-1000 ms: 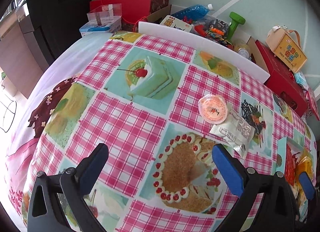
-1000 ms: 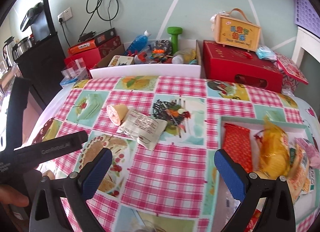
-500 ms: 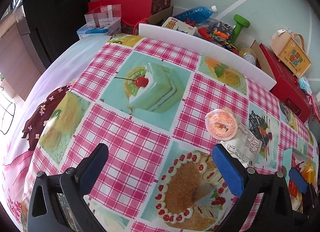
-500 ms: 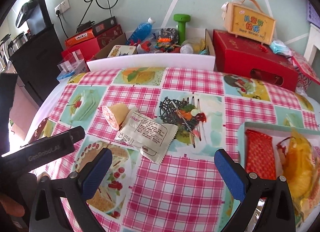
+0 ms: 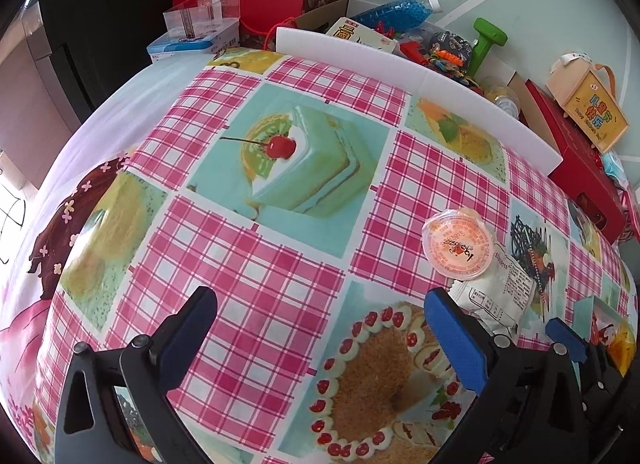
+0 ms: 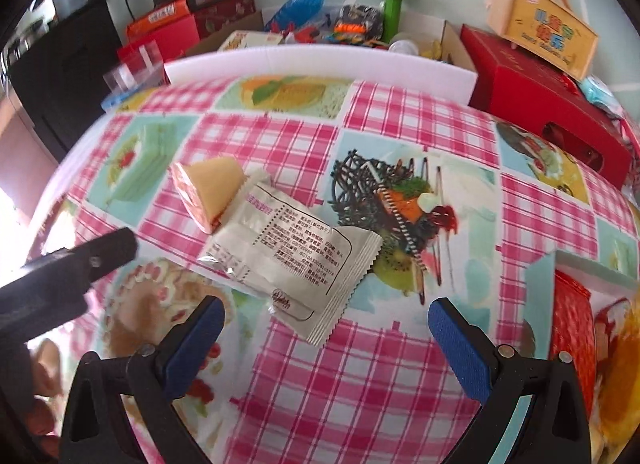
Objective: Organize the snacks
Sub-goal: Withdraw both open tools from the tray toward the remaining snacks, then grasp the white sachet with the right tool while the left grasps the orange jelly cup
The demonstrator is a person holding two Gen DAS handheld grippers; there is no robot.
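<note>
my left tool (image 5: 320, 324): wide open, empty
my right tool (image 6: 326, 328): wide open, empty, above white packet (image 6: 292, 252)
jelly cup (image 6: 208, 191): on its side, touching packet
tray (image 6: 580, 264): tabletop right edge, snacks inside

Glossy plastic tablecloth (image 6: 360, 364), crinkled shiny foil sachet (image 6: 296, 260), matt black plastic fingers (image 6: 188, 344).

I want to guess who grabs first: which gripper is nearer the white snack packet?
Right, probably. The right gripper is open with the white snack packet just ahead of its fingertips. The left gripper is open too, with the packet off beyond its right finger.
</note>
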